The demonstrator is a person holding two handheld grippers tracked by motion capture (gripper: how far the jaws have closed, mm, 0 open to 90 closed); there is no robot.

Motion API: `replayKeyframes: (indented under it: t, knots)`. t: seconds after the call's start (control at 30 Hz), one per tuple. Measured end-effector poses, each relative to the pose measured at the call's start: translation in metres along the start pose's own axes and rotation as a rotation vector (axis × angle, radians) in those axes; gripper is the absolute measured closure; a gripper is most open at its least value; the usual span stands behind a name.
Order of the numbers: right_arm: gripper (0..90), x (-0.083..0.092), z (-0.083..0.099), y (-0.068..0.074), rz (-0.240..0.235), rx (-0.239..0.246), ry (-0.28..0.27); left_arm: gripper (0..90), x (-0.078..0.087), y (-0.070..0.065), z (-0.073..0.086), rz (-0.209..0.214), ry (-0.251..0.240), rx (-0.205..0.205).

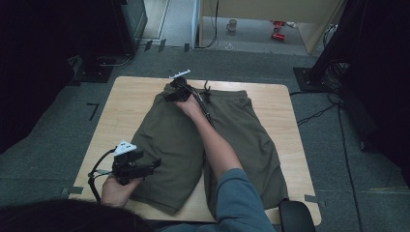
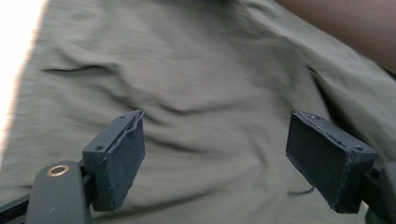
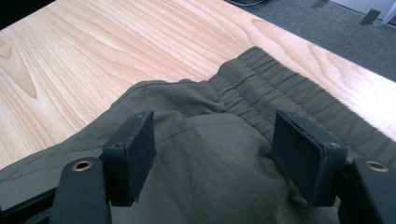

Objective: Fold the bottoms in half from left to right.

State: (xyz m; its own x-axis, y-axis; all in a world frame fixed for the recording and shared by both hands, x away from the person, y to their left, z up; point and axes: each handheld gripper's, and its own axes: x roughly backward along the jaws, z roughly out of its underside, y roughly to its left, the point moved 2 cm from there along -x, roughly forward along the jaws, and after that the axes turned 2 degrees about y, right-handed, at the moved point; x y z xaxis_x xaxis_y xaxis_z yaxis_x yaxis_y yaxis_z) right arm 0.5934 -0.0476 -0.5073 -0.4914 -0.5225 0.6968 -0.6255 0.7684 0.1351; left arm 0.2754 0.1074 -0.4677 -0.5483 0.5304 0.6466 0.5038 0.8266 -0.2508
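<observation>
Shorts (image 1: 227, 130), olive green, lie spread flat over the middle of the desk (image 1: 125, 104), waistband at the far edge and both legs running toward the person. In the high view they cover most of the light wooden top, leaving bare strips at each side. The cloth shows soft creases across the left leg.

A forearm in a blue-grey sleeve (image 1: 239, 193) reaches diagonally over the shorts to the waistband. There the right hand-held gripper (image 1: 175, 93) sits at the waistband's left corner; in the right gripper view its jaws stand wide apart just above the cloth, the elastic band (image 3: 280, 93) passing between and beyond them, and nothing is pinched. A drawstring (image 1: 208, 89) lies at the middle of the waistband.

The left hand-held gripper (image 1: 155, 163) hangs over the lower part of the left leg, near the desk's near left corner. In the left gripper view its jaws are also spread wide over wrinkled fabric, gripping nothing.
</observation>
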Motion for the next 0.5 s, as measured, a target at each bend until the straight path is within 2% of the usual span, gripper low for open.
replayKeyframes:
  t: [0.03, 0.13, 0.2, 0.27, 0.3, 0.33, 0.37, 0.4, 0.5]
  knots:
    - [29.5, -0.002, 0.000, 0.000, 0.005, 0.005, 0.001, 20.1, -0.001, -0.002, 0.002, -0.019, 0.009, -0.019]
    - [29.4, -0.008, 0.001, 0.001, 0.011, 0.001, 0.016, 18.6, -0.002, 0.002, 0.004, -0.066, 0.032, -0.022]
    - [29.1, -0.012, 0.002, 0.002, 0.018, 0.005, 0.028, 18.1, -0.001, 0.007, 0.005, -0.110, 0.040, -0.040]
    - [33.2, -0.015, 0.005, 0.003, 0.046, 0.034, 0.037, 18.1, 0.001, 0.012, 0.007, -0.132, 0.047, -0.035]
    - [33.2, -0.015, 0.005, 0.003, 0.046, 0.034, 0.037, 18.1, 0.001, 0.014, 0.008, -0.146, 0.053, -0.035]
    - [37.9, -0.016, 0.006, 0.004, 0.067, 0.062, 0.041, 18.1, 0.001, 0.017, 0.008, -0.155, 0.058, -0.036]
    - [43.0, -0.016, 0.008, 0.005, 0.107, 0.110, 0.039, 18.2, 0.001, 0.019, 0.008, -0.161, 0.057, -0.032]
    - [43.9, -0.016, 0.010, 0.006, 0.123, 0.143, 0.030, 18.2, 0.001, 0.021, 0.007, -0.163, 0.056, -0.031]
    - [56.0, -0.012, 0.015, -0.001, 0.114, 0.124, 0.002, 18.3, 0.001, 0.027, 0.008, -0.152, 0.056, -0.003]
